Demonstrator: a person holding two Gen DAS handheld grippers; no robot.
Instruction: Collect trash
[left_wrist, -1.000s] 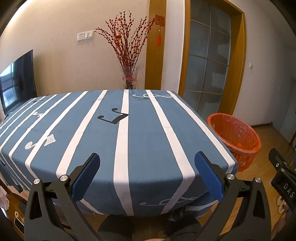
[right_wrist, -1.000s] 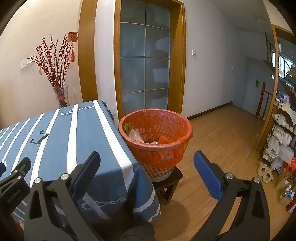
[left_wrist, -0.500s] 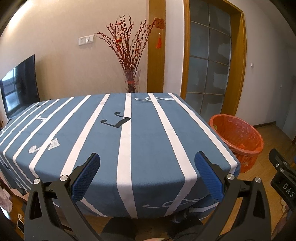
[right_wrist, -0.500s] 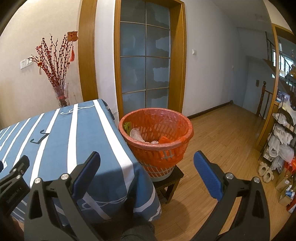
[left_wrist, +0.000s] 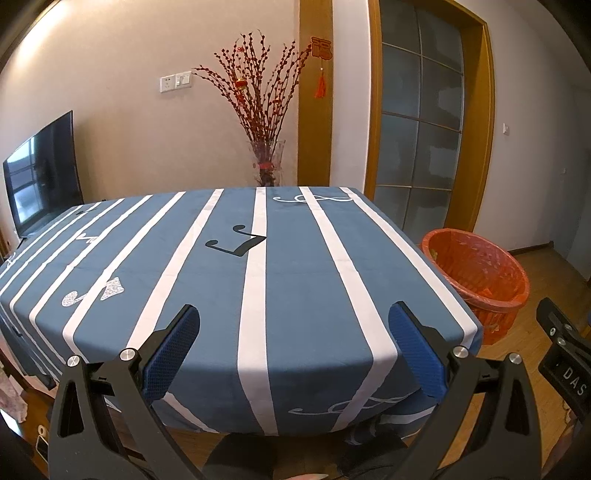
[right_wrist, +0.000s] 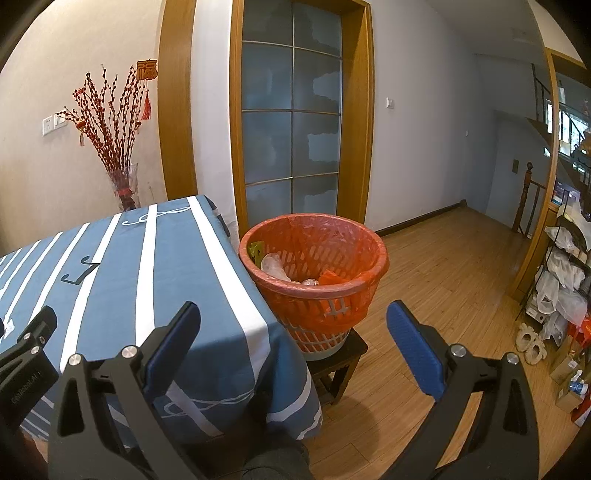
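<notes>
The left hand-held gripper (left_wrist: 293, 332) is hovering over the near edge of the worktop (left_wrist: 303, 280), its blue-padded fingers (left_wrist: 173, 350) spread wide, released and grasping nothing. The right hand-held gripper (right_wrist: 293, 332) is likewise standing wide open and empty, hanging off the worktop's near right corner with one finger over the striped cloth and the other over the wooden floor (right_wrist: 450, 280).

The orange trash basket (right_wrist: 314, 273) is sitting ahead of the right hand-held gripper, between its two fingers in that view, apart from both. It is standing on a small dark stool (right_wrist: 343, 358) just beside the worktop's right edge, its rim roughly level with the cloth. Inside the basket's orange liner, a clear plastic wrapper (right_wrist: 273, 267), a yellow-green scrap (right_wrist: 256, 251) and orange pieces are lying. From the left wrist view the basket (left_wrist: 480, 280) is showing to the right, well apart from the left hand-held gripper.

The blue-and-white striped cloth is draping over the worktop's near edge and right corner. Open floor is stretching to the right of the basket toward a cluttered rack (right_wrist: 565, 280). A vase of red branches (left_wrist: 266, 162) is standing beyond the far edge, against the wall.
</notes>
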